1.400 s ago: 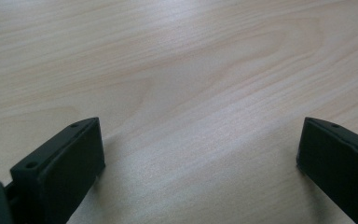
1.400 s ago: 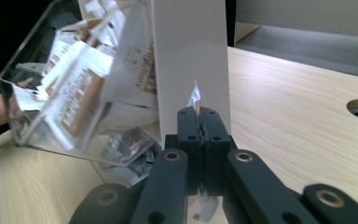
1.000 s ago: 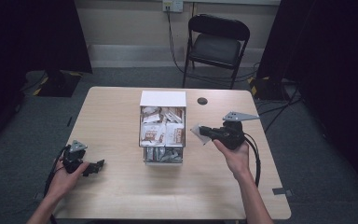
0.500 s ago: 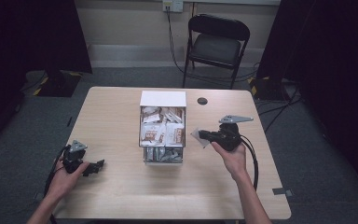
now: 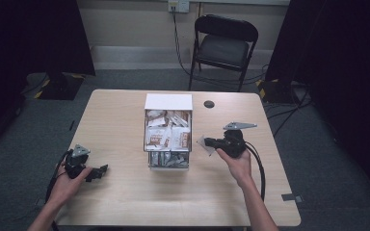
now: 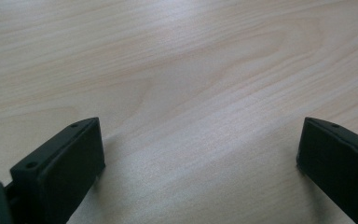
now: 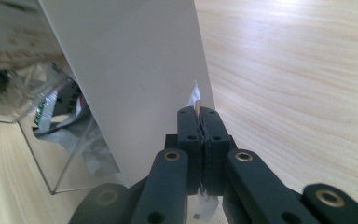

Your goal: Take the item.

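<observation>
A white-and-clear box [image 5: 168, 102] of several snack packets stands mid-table. Just to its right, my right gripper [image 5: 207, 143] is shut on a thin pale packet [image 5: 202, 144], held low over the tabletop. In the right gripper view the jaws [image 7: 200, 116] press together on the packet's edge [image 7: 196, 99], right beside the box's white wall [image 7: 140, 70] and its clear lower part [image 7: 51, 140]. My left gripper [image 5: 102, 171] rests near the table's front left. Its jaws [image 6: 200, 154] stand wide open over bare wood, with nothing between them.
A small black round grommet [image 5: 209, 104] sits in the tabletop behind the right gripper. A black folding chair [image 5: 224, 43] stands beyond the far edge, with cables on the floor around it. The light wooden table [image 5: 125, 202] has bare room in front of the box.
My right gripper has sunk toward the table beside the box, still holding the packet. The left gripper has stayed put.
</observation>
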### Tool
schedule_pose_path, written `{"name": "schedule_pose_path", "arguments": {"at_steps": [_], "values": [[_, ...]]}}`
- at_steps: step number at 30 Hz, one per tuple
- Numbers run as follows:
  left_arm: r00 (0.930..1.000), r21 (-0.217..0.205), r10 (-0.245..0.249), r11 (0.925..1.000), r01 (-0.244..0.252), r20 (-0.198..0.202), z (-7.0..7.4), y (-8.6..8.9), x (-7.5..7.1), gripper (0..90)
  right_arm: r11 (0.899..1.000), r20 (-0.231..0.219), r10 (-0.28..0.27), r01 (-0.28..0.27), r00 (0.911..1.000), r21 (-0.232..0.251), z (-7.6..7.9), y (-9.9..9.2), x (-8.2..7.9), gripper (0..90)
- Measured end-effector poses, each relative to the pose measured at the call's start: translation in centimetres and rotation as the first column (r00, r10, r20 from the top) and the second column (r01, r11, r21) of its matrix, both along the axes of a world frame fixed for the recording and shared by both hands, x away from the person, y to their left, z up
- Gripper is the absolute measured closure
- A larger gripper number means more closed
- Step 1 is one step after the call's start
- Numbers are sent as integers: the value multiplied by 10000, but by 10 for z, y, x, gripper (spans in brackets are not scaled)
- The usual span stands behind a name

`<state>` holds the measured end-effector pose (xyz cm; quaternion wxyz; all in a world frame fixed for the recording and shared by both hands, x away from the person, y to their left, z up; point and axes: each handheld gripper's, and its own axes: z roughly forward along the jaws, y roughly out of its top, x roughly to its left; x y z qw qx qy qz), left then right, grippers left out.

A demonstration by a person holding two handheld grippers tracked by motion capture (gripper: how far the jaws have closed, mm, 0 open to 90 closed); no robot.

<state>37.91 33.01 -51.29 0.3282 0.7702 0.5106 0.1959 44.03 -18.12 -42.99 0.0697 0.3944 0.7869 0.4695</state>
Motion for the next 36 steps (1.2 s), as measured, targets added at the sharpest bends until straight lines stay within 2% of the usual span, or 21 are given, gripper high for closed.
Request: {"name": "schedule_pose_path", "arguments": {"at_steps": [5,10,28,36], "values": [[10000,-1,-1,10000,1,-1,0,0,0,2,9997,-200,29,-34,9998,-258,-11,3,3,891],[10000,-4,-2,10000,2,-3,0,0,0,2,9997,-306,-95,88,9995,-226,-16,1,5,891],[10000,-1,-1,10000,1,1,0,0,0,2,9968,-950,-283,209,9951,-776,-47,6,16,890],[10000,-2,-4,10000,4,-1,0,0,0,2,9961,-967,-413,335,9945,-811,-51,3,18,890]]}}
